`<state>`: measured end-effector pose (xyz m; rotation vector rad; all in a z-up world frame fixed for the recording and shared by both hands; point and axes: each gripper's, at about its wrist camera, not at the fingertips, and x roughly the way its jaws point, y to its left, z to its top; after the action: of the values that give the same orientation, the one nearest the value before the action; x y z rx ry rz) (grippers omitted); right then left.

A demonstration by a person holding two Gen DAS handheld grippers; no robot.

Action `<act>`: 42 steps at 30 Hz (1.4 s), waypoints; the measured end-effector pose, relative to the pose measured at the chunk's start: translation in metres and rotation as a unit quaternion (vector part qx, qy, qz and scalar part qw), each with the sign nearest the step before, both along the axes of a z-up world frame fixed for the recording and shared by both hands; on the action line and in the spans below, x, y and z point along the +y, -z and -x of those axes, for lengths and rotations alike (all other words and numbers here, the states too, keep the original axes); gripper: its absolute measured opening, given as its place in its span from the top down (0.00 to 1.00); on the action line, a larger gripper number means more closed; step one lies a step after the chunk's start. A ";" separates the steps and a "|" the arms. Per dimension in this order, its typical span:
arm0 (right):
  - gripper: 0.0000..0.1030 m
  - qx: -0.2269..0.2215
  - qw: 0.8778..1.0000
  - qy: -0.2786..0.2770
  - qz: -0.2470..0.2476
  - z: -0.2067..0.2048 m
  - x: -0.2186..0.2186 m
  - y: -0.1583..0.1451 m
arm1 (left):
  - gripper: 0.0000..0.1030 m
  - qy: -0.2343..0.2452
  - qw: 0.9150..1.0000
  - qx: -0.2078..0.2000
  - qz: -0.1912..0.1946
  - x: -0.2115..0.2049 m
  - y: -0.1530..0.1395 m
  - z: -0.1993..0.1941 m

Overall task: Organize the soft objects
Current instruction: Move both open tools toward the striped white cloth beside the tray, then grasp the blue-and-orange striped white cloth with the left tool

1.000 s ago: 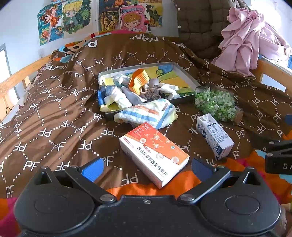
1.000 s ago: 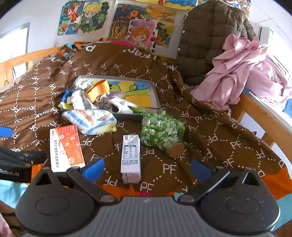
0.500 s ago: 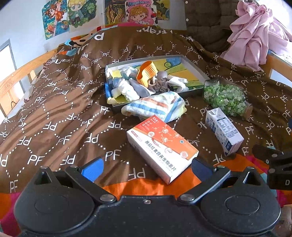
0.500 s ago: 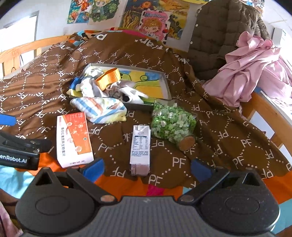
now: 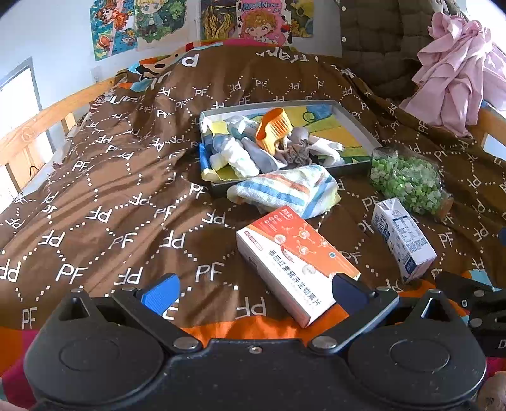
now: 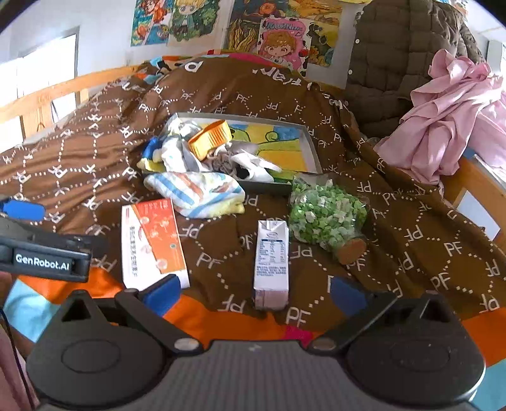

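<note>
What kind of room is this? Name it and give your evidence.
Most likely a bedroom, perhaps a child's: the items lie on a brown quilt over a wooden-railed bed, cartoon posters cover the wall, and pink clothing is heaped nearby.

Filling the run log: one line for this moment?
left gripper open, empty | right gripper open, empty | striped towel beside tray, ungrasped
</note>
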<state>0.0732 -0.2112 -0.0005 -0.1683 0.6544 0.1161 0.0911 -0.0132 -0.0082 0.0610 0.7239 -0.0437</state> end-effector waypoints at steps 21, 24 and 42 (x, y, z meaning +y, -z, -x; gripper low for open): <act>0.00 -0.056 0.996 0.019 -0.070 0.003 -0.008 -0.012 | 0.01 -0.021 0.999 -0.025 0.005 0.010 -0.010 -0.002; 0.00 -0.063 0.995 0.019 -0.076 0.003 -0.008 -0.013 | 0.01 -0.025 0.999 -0.028 0.008 0.013 -0.011 -0.003; 0.00 -0.091 0.996 -0.013 -0.022 -0.033 0.006 -0.010 | 0.01 -0.002 1.000 -0.011 0.029 0.047 -0.028 -0.049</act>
<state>0.1060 -0.2052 0.0095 -0.1425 0.4679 0.1384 0.1397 0.0341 0.0194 0.0047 0.7008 -0.0607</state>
